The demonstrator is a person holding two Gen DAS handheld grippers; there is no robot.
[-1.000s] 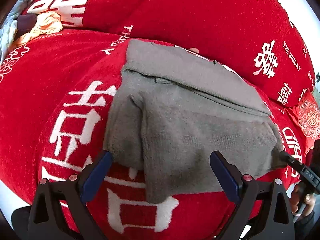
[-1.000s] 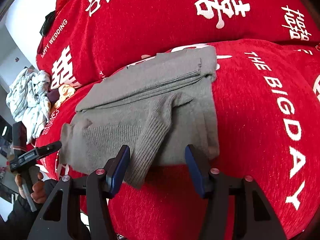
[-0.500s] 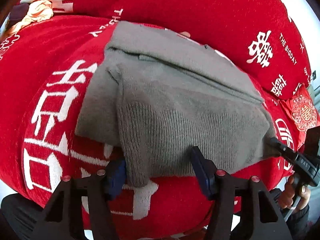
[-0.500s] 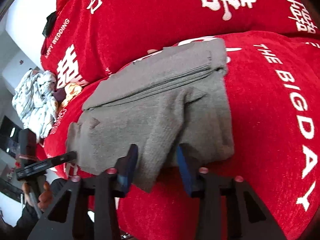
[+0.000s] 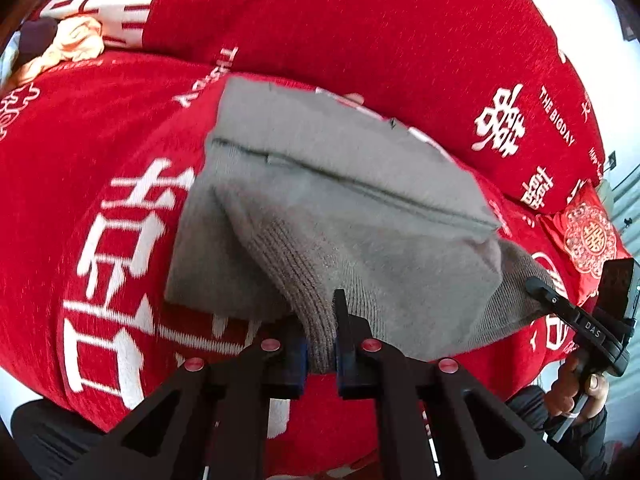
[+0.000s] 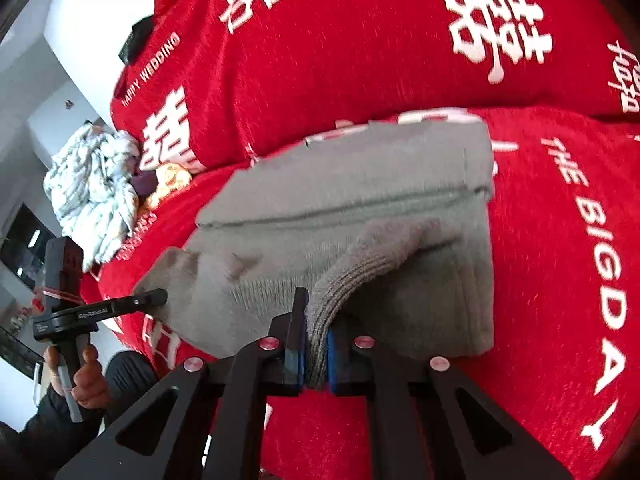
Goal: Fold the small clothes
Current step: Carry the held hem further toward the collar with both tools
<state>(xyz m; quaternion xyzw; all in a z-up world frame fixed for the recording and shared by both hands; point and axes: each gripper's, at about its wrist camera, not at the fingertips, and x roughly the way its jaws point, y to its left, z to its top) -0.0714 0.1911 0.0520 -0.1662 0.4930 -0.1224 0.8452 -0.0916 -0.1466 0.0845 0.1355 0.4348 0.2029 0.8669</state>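
A grey knit garment [image 5: 344, 208] lies partly folded on a red cover with white lettering [image 5: 100, 184]. My left gripper [image 5: 320, 344] is shut on the ribbed near edge of the garment's left side, which bunches between the blue pads. In the right wrist view the same grey garment [image 6: 360, 208] shows, and my right gripper [image 6: 316, 356] is shut on a ribbed fold at the near edge of its right side. Each gripper also appears from the other's camera: the right gripper [image 5: 544, 292] at the garment's right corner, the left gripper [image 6: 156, 298] at its left corner.
A red cushion with white characters [image 6: 360, 40] rises behind the garment. A crumpled pale cloth [image 6: 92, 184] and an orange cloth [image 5: 76, 44] lie at the far left. A small red embroidered pillow [image 5: 588, 240] sits at the right. A hand [image 6: 80, 376] grips the left tool's handle.
Both grippers went from open around the garment's near edge to shut on it. The pinched ribbed edges have lifted slightly and bunched up.
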